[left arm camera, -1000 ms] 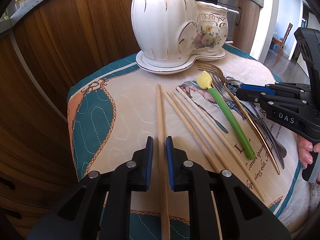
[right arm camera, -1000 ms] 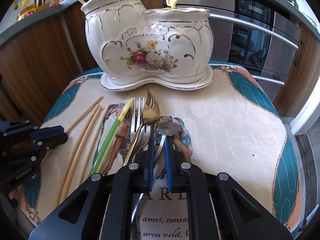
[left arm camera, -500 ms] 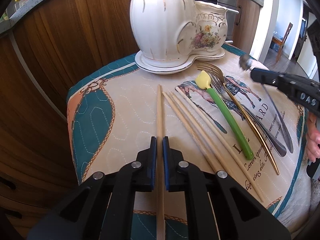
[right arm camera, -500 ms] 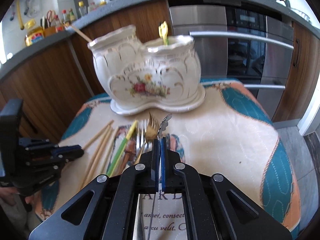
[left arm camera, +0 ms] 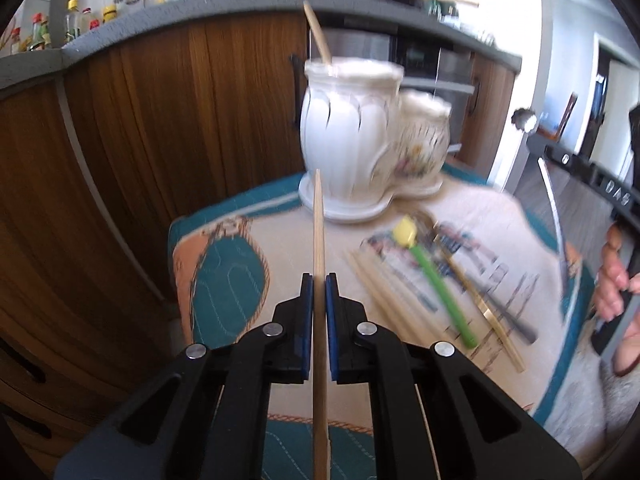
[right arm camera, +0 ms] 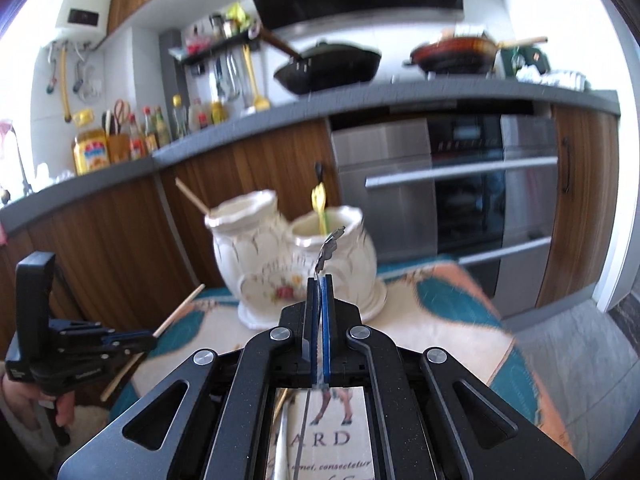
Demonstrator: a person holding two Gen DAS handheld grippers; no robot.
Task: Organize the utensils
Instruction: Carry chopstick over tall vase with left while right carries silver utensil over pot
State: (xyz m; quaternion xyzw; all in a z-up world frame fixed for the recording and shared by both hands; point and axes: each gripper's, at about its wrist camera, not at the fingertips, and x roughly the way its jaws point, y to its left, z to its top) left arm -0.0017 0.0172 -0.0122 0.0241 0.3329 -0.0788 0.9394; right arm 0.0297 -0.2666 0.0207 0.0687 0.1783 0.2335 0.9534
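My left gripper is shut on a wooden chopstick, lifted off the mat and pointing toward the white flowered twin-pot holder. The right wrist view shows that gripper low on the left with its chopstick slanting. My right gripper is shut on a silver spoon, whose scalloped head sticks up in front of the holder. Seen from the left wrist, the right gripper hangs at the right with the spoon. One pot holds a chopstick, the other a yellow-green utensil.
Left lying on the quilted mat are several chopsticks, a green-handled utensil, a gold fork and a dark utensil. Wooden cabinets and an oven stand behind. A hand grips the right tool.
Both grippers closed on their items and rose. The chopstick came up off the mat in the left gripper. The right gripper lifted the spoon and tipped up toward level.
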